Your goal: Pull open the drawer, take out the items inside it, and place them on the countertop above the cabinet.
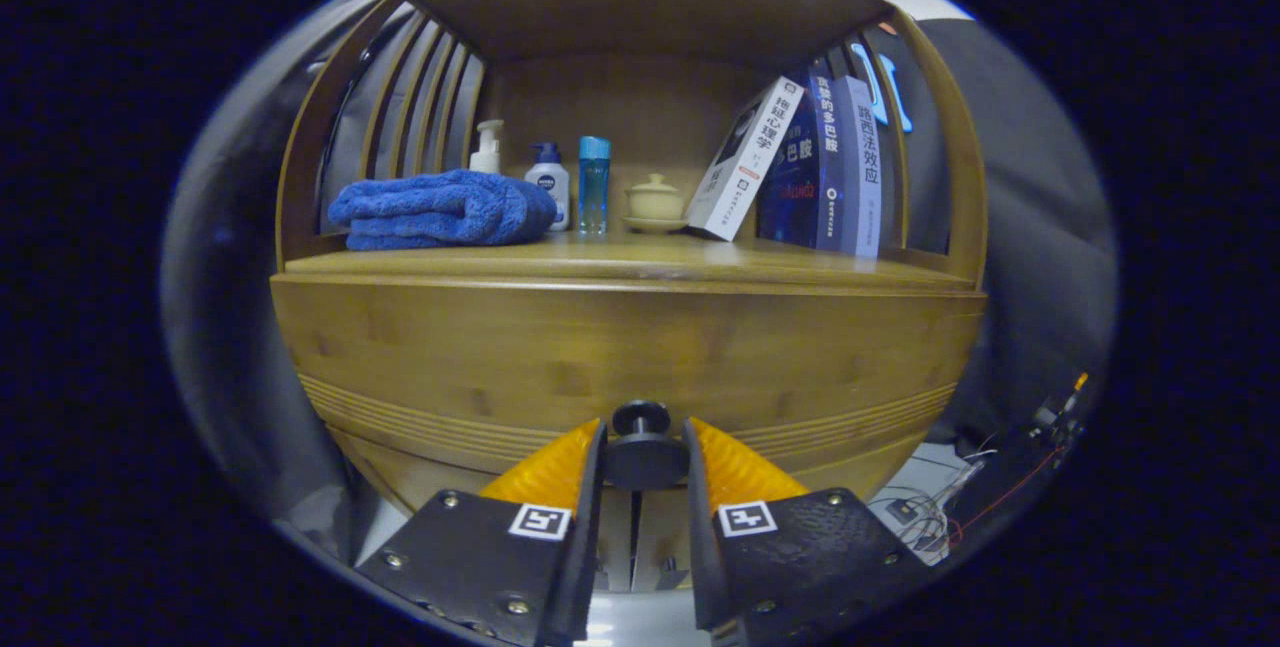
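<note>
A wooden cabinet fills the view, its drawer front [620,347] a broad bamboo panel right ahead of me. A dark round knob [642,442] sticks out from the panel's lower middle. My gripper [644,447] has one finger on each side of this knob, and both fingers press against its wide base. The drawer looks pushed in, so its inside is hidden. Above the panel runs the countertop [640,262], a wooden shelf surface.
On the countertop lie a folded blue towel [440,210], a pump bottle [487,149], a white bottle [549,182], a blue bottle [593,184], a lidded cup on a saucer [654,202] and three leaning books [810,167]. Cables [930,517] lie on the floor at lower right.
</note>
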A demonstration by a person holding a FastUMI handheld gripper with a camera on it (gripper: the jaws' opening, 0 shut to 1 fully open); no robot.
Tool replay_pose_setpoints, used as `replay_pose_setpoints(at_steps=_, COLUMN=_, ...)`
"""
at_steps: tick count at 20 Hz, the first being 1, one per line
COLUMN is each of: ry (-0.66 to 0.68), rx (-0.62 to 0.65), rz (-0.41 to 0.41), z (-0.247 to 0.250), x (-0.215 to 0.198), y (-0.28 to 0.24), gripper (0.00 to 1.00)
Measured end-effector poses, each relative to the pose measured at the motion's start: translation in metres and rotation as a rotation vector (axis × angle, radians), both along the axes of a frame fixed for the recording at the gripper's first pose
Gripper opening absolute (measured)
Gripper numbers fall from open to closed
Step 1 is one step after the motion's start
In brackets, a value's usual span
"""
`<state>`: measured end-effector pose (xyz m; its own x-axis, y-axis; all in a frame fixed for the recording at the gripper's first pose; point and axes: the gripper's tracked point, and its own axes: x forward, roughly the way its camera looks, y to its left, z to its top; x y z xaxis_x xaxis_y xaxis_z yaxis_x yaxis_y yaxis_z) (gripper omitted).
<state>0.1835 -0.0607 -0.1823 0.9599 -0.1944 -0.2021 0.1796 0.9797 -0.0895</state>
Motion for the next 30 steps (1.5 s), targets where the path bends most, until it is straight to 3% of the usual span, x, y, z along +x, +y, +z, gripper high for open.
replay_pose_setpoints(at_steps=3, ry=0.026, rx=0.018, rz=-0.008, z=-0.004, x=0.001, y=0.0, gripper=0.29)
replay_pose_setpoints(at_steps=9, ry=0.045, rx=0.042, rz=-0.037, z=-0.003, x=-0.029, y=0.004, gripper=0.29)
replay_pose_setpoints(at_steps=22, ry=0.082, rx=0.053, rz=0.003, z=-0.005, x=-0.116, y=0.012, gripper=0.29)
replay_pose_setpoints(at_steps=30, ry=0.094, rx=0.053, rz=0.018, z=-0.008, x=-0.148, y=0.016, gripper=0.29)
